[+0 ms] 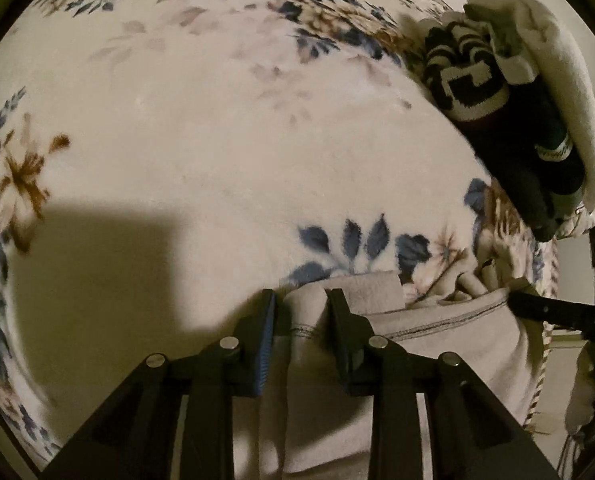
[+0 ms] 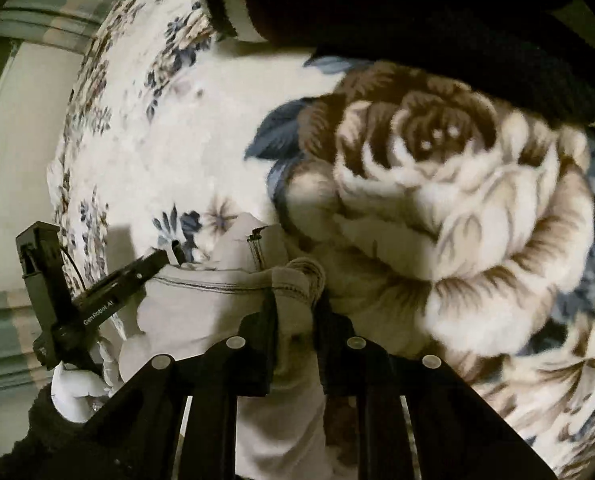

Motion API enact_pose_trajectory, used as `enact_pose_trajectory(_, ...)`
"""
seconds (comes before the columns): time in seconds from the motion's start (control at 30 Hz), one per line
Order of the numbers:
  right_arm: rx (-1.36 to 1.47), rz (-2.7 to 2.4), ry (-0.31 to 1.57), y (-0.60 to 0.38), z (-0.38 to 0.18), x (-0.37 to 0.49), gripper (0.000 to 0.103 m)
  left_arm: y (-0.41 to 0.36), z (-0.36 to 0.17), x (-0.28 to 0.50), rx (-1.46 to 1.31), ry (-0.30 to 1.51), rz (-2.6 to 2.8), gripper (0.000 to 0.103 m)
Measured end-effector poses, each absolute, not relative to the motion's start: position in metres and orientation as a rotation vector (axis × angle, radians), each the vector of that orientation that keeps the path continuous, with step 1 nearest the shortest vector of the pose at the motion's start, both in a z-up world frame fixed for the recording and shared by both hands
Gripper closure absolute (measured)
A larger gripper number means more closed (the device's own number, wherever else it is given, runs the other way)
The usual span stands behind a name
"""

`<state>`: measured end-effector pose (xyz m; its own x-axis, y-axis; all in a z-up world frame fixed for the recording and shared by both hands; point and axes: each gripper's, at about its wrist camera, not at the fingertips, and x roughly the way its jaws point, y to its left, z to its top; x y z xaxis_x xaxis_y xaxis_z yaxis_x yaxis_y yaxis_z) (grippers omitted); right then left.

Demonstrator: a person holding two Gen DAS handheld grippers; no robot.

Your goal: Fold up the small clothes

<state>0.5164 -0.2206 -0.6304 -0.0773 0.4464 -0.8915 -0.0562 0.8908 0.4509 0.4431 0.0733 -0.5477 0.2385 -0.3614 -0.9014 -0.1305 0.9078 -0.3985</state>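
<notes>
Left tool [image 1: 301,300] pinching one grey garment [image 1: 437,344], right tool [image 2: 297,300] clamped on its hem, floral blanket [image 1: 217,120] beneath, one sock pile [image 1: 497,100] ahead-right.

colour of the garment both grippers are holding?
Light grey garment with dark stitching along the hem; clearest in the left wrist view.

Setting: a home, most likely a bedroom. The work surface is a plush cream blanket [image 1: 201,128] printed with blue leaves and large brown roses [image 2: 449,200], spread as on a bed. A pile of small clothes [image 1: 509,120], including striped black-and-white knitwear and a white item, lies at the blanket's edge. A pale wall [image 2: 21,152] with moulded trim shows beyond the blanket. Lighting is dim and warm
</notes>
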Motion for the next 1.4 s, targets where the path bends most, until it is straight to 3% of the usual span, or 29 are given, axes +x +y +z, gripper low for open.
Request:
enact_pose_trajectory(0.07,0.360,0.443,1.591,-0.224,-0.629,0.516,0.074,0.078,-0.542,0.440,-0.475,1.334,-0.169,0.077)
enact_pose_trajectory(0.1,0.393,0.455,1.581,-0.227,-0.624,0.515,0.062,0.082,-0.538,0.438,-0.495,1.330,-0.174,0.073)
enact_pose_trajectory(0.13,0.409,0.450,1.568,-0.229,-0.619,0.514,0.056,0.084,-0.534,0.436,-0.509,1.323,-0.176,0.070)
enact_pose_trajectory(0.2,0.432,0.461,1.513,-0.238,-0.603,0.508,0.046,0.089,-0.527,0.431,-0.550,1.299,-0.195,0.039)
enact_pose_trajectory(0.33,0.393,0.492,1.511,-0.232,-0.591,0.501,0.041,0.081,-0.535,0.432,-0.548,1.319,-0.244,0.038)
enact_pose_trajectory(0.4,0.322,0.510,1.515,-0.220,-0.590,0.499,0.041,0.071,-0.536,0.432,-0.503,1.302,-0.262,0.049)
enact_pose_trajectory(0.43,0.289,0.521,1.515,-0.215,-0.590,0.497,0.041,0.065,-0.535,0.432,-0.465,1.289,-0.275,0.063)
enact_pose_trajectory(0.47,0.252,0.539,1.516,-0.208,-0.589,0.496,0.043,0.060,-0.534,0.431,-0.422,1.289,-0.273,0.092)
enact_pose_trajectory(0.53,0.177,0.569,1.488,-0.197,-0.584,0.492,0.083,0.058,-0.527,0.429,-0.377,1.262,-0.271,0.093)
enact_pose_trajectory(0.57,0.143,0.573,1.489,-0.191,-0.583,0.491,0.086,0.059,-0.522,0.428,-0.375,1.239,-0.266,0.094)
enact_pose_trajectory(0.83,0.205,0.518,1.412,-0.207,-0.557,0.490,0.088,0.069,-0.477,0.430,-0.446,1.105,-0.263,0.094)
enact_pose_trajectory(1.03,0.251,0.435,1.408,-0.220,-0.569,0.509,0.088,0.075,-0.530,0.468,-0.506,1.246,-0.217,0.094)
enact_pose_trajectory(1.13,0.294,0.391,1.488,-0.222,-0.603,0.521,0.088,0.088,-0.555,0.476,-0.609,1.328,-0.211,0.091)
enact_pose_trajectory(1.17,0.310,0.394,1.527,-0.223,-0.613,0.524,0.086,0.093,-0.551,0.473,-0.636,1.317,-0.209,0.085)
enact_pose_trajectory(1.23,0.345,0.400,1.533,-0.227,-0.615,0.525,0.076,0.101,-0.542,0.466,-0.663,1.289,-0.200,0.063)
enact_pose_trajectory(1.27,0.360,0.401,1.531,-0.231,-0.612,0.523,0.059,0.108,-0.534,0.458,-0.692,1.266,-0.193,0.045)
enact_pose_trajectory(1.3,0.379,0.403,1.523,-0.237,-0.606,0.520,0.045,0.112,-0.530,0.453,-0.708,1.255,-0.185,0.039)
enact_pose_trajectory(1.4,0.476,0.428,1.480,-0.257,-0.589,0.499,0.038,0.125,-0.520,0.427,-0.784,1.222,-0.170,0.039)
